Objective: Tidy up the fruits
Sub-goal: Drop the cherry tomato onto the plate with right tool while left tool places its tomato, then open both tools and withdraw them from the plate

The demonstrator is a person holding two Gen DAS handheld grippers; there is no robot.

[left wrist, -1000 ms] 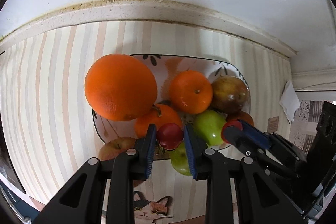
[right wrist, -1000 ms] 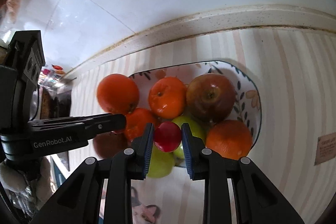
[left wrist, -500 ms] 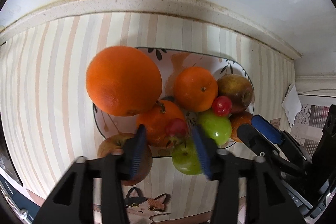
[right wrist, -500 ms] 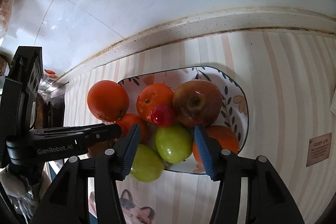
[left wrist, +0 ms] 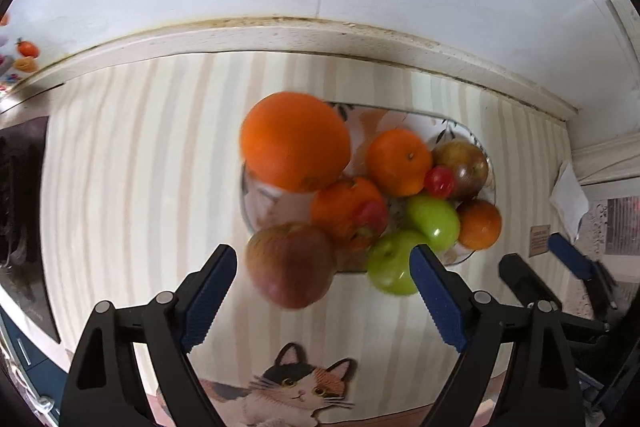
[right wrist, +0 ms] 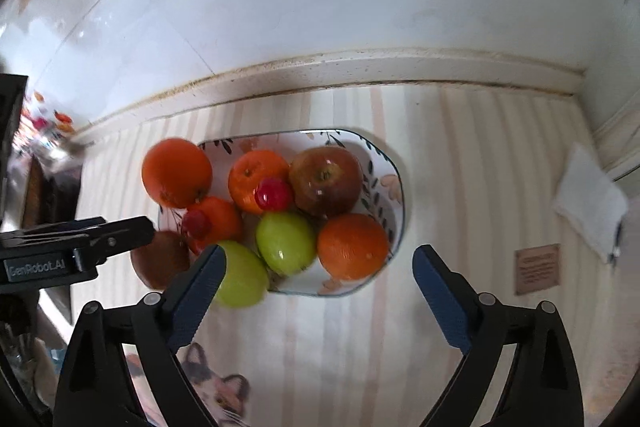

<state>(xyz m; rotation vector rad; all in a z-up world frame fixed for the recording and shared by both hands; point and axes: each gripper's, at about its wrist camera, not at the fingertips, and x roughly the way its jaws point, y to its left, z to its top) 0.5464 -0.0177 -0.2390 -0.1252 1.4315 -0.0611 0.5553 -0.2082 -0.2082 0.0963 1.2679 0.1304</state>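
Note:
A patterned plate (right wrist: 394,187) (left wrist: 486,155) on the striped mat holds oranges, green apples, brown-red apples and two small red fruits. One small red fruit (right wrist: 274,194) lies between an orange (right wrist: 256,179) and a brown-red apple (right wrist: 326,181). The other (right wrist: 196,224) (left wrist: 372,217) rests on an orange. My left gripper (left wrist: 322,301) is open and empty, above a brown-red apple (left wrist: 291,263) at the plate's near left edge. My right gripper (right wrist: 318,297) is open and empty, above the plate's near edge.
A white wall and ledge (right wrist: 360,67) run behind the plate. A folded white paper (right wrist: 588,203) and a small brown label (right wrist: 536,269) lie to the right. A cat picture (left wrist: 296,387) is on the mat near me. A dark appliance (left wrist: 20,211) stands at the left.
Both grippers opened, letting go of the small red fruits onto the pile, then pulled back and up from the plate with jaws wide.

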